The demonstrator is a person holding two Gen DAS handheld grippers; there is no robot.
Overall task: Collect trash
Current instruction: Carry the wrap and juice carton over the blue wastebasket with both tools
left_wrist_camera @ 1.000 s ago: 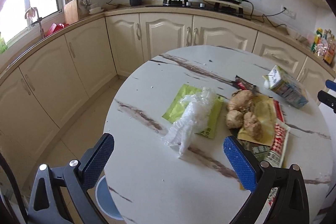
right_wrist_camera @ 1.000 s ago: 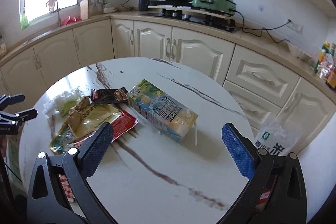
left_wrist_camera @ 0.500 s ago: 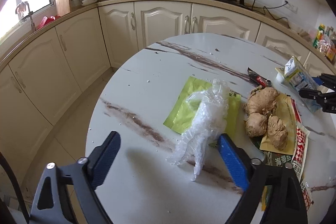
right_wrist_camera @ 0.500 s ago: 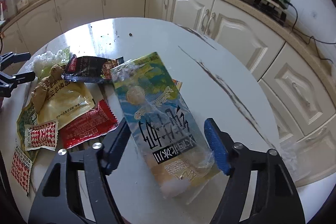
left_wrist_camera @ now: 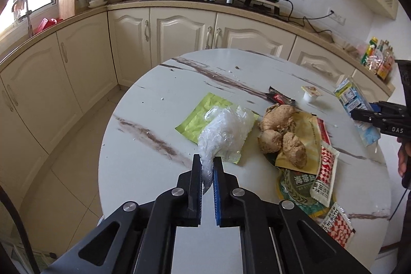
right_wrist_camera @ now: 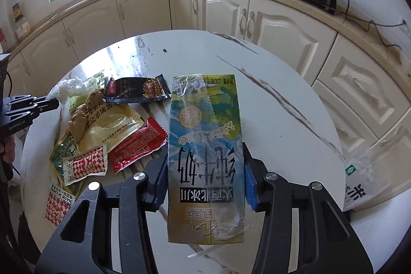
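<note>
My left gripper (left_wrist_camera: 207, 166) is shut on the near end of a crumpled clear plastic bag (left_wrist_camera: 226, 132), which lies over a green wrapper (left_wrist_camera: 203, 114) on the round marble table (left_wrist_camera: 154, 166). My right gripper (right_wrist_camera: 205, 171) is shut on a blue and yellow milk carton (right_wrist_camera: 205, 145) and holds it lengthways above the table (right_wrist_camera: 282, 145). The carton also shows in the left wrist view (left_wrist_camera: 353, 102) at the right edge. The left gripper shows in the right wrist view (right_wrist_camera: 55, 102) at the far left, with the bag (right_wrist_camera: 68, 87) in it.
Ginger pieces (left_wrist_camera: 280, 135) lie on a yellow packet (left_wrist_camera: 308, 135) among red, checked and green sachets (left_wrist_camera: 326, 166). A dark wrapper (right_wrist_camera: 136, 90) and a small white cup (left_wrist_camera: 310, 93) lie further back. Cabinets ring the table. A plastic bag (right_wrist_camera: 362, 179) hangs at the right.
Both grippers were open one second ago. The left one has closed on the plastic bag. The right one has moved in, closed on the milk carton and raised it.
</note>
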